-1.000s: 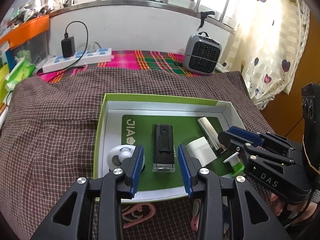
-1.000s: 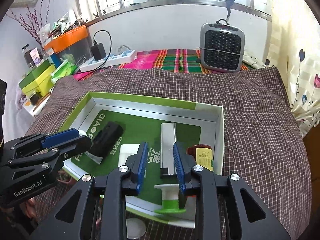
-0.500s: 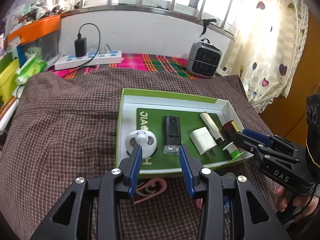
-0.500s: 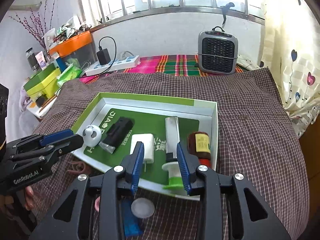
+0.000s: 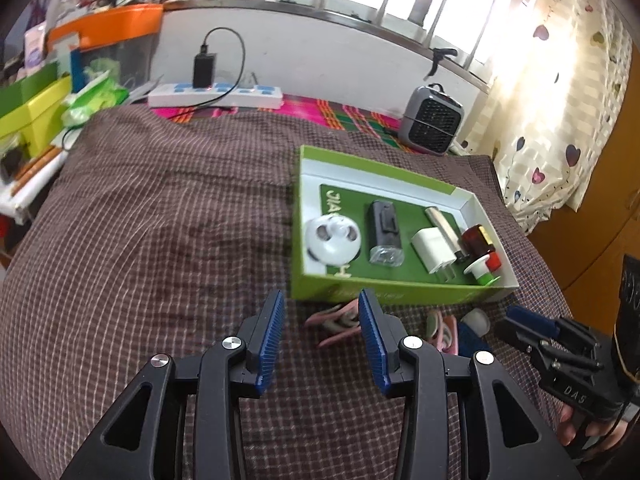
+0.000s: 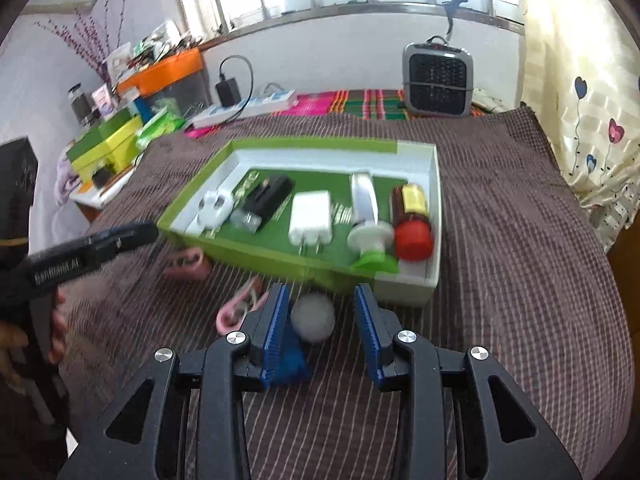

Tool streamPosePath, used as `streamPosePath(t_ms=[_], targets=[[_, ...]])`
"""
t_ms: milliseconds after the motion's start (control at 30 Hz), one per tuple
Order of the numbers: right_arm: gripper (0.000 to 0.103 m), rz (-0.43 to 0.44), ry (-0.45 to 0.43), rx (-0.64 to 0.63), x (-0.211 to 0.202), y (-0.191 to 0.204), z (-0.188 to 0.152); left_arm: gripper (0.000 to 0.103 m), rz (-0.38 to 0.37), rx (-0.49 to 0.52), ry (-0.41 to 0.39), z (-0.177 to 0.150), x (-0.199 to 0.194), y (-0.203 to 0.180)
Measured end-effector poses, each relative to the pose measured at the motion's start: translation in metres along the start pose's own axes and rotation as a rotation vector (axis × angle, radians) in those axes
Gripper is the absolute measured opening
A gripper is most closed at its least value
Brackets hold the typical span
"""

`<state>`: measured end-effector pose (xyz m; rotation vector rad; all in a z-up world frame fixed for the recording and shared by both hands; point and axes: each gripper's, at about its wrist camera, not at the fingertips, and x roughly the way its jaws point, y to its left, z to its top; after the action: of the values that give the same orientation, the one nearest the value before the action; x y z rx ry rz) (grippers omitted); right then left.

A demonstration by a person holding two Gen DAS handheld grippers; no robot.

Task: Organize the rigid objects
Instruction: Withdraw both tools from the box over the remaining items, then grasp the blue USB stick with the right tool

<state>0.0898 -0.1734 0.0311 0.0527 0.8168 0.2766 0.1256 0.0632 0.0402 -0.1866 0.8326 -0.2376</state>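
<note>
A green and white box (image 5: 384, 294) (image 6: 434, 184) lies on the checked bedspread. In it lie a white round gadget (image 5: 333, 239), a black device (image 5: 385, 227), a white charger plug (image 6: 311, 218), a metal tube (image 5: 442, 222), a brown bottle with a red cap (image 6: 412, 220) and a white and green spool (image 6: 370, 240). My left gripper (image 5: 320, 336) is open and empty, in front of the box, over a pink clip (image 5: 340, 320). My right gripper (image 6: 322, 322) is open and empty above a blue bottle with a white cap (image 6: 312, 316). Another pink clip (image 6: 240, 308) lies beside it.
A grey heater (image 6: 437, 78) and a power strip with a black charger (image 5: 216, 94) stand at the back. Green boxes and an orange-lidded bin (image 5: 108, 32) crowd the left side. A curtain (image 5: 560, 80) hangs at the right. A third pink clip (image 6: 188, 262) lies left of the box.
Both grippers have pulled back from the box toward the near edge of the bed. The left gripper has swung left. The clips and blue bottle have come into view.
</note>
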Motion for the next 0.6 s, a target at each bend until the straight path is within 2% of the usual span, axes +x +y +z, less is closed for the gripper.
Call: streamPosePath(t_ms=[167, 600], targets=[[0.036, 0.025, 0.013, 0.039, 0.002, -0.001, -0.012, 0.037, 0.005, -0.023, 0.011, -0.008, -0.002, 0.013], [0.036, 0.053, 0.079, -0.032, 0.019, 0.021, -0.020, 0.038, -0.025, -0.003, 0.047, -0.011, 0.007, 0.013]])
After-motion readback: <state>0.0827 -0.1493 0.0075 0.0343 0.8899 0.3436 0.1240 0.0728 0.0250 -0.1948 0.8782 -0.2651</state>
